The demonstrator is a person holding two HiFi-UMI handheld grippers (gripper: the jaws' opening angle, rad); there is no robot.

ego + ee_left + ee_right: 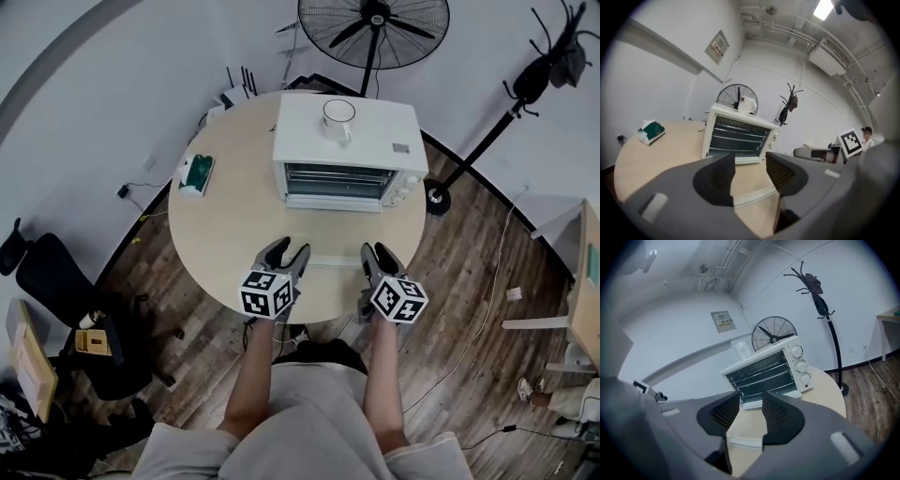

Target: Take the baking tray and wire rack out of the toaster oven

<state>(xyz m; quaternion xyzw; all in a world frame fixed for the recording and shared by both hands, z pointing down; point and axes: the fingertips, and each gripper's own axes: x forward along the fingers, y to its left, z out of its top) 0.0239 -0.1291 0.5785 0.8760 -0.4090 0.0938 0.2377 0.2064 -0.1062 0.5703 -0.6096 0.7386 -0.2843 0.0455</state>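
A white toaster oven (347,141) stands at the back of the round wooden table (225,234). Its dark front (333,183) faces me, and wire rack bars (736,138) (761,376) show across it at several levels. I cannot pick out the baking tray. My left gripper (289,249) (750,171) hangs over the table's near edge, open and empty. My right gripper (378,251) (751,411) hangs beside it, also open and empty. Both point at the oven (740,133) (766,373), well short of it.
A white mug (338,120) sits on top of the oven. A green tissue box (197,173) lies at the table's left. A standing fan (373,28) is behind the table, a coat stand (525,89) to the right, and a black chair (66,291) to the left.
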